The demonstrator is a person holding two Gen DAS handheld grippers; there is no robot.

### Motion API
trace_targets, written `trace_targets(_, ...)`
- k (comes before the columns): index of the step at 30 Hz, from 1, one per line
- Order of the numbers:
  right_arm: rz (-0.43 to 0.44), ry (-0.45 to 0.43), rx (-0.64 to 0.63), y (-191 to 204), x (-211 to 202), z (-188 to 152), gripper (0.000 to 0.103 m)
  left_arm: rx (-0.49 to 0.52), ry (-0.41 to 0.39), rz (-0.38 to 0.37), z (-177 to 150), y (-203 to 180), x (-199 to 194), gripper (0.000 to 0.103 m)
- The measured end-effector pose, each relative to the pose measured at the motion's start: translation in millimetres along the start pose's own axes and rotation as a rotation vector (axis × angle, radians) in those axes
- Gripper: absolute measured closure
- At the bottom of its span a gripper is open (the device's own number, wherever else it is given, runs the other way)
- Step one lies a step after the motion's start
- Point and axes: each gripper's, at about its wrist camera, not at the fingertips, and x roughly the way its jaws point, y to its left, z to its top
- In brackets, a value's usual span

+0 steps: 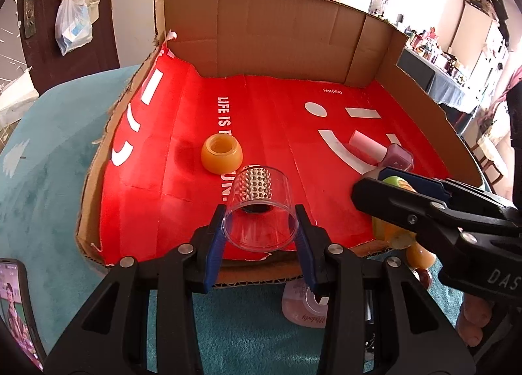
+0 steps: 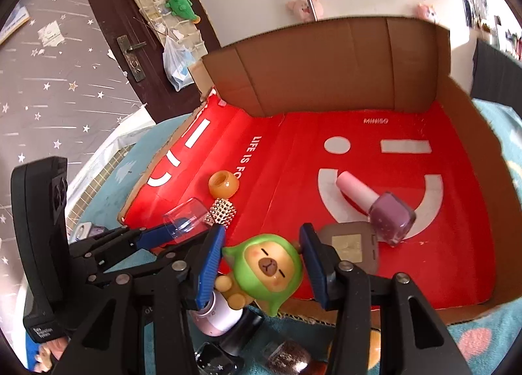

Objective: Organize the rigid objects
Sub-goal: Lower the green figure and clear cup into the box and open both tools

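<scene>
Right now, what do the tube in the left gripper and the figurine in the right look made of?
Tube: clear hard plastic, see-through, around a studded silvery core that looks like metal. Figurine: glossy moulded vinyl or plastic, judging by its smooth painted sheen.

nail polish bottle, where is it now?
The nail polish bottle lies on its side on the red tray, right part, beside the brown compact.

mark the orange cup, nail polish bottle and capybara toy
orange cup (image 1: 222, 158), left wrist view, on its front wall
nail polish bottle (image 2: 391, 217), right wrist view, on the purple glass body
capybara toy (image 2: 269, 265), right wrist view, on its face
</scene>
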Motion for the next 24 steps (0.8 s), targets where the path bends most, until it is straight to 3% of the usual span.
trace_targets(13,0.048,0.095,0.096,-22,24,4,0.053,0.017,0.046,0.001,5,-1,19,0.066)
trace_targets(18,-0.094,0.078,-0.006,-13,24,3,0.053,0.016,0.048,0.02,11,2,26,0.066)
trace_targets(24,-0.188,0.052,-0.01,-28,26,7,0.053,0.015,0.034,0.05,20,5,33,0.066)
